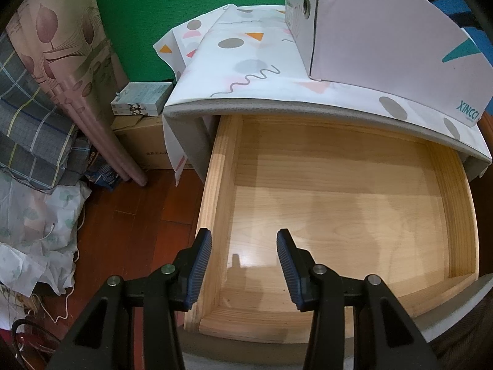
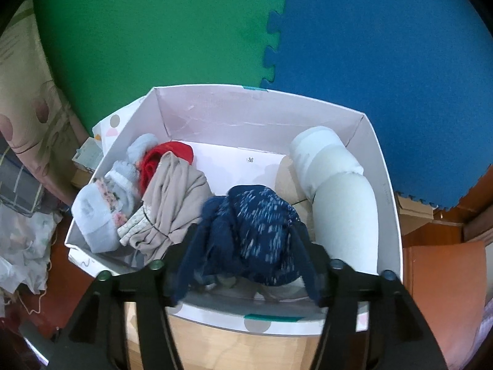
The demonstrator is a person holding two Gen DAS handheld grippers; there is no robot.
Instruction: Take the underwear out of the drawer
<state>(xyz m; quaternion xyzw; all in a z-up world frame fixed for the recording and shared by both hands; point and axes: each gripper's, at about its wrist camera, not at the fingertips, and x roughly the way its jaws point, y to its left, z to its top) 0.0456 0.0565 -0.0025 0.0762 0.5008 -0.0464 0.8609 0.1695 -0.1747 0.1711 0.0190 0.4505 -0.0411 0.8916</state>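
The wooden drawer is pulled out and its bottom is bare. My left gripper is open and empty over the drawer's front left corner. My right gripper is over the white box with dark blue speckled underwear between its fingers; the jaws look spread wide around the bundle. The box also holds beige underwear, a red garment, pale blue and floral pieces and a white roll.
The white box stands on the cabinet top, which has a patterned cover. Left of the cabinet are cardboard boxes, a rolled pink mat, bedding and cables on the wood floor. Green and blue foam mats line the wall.
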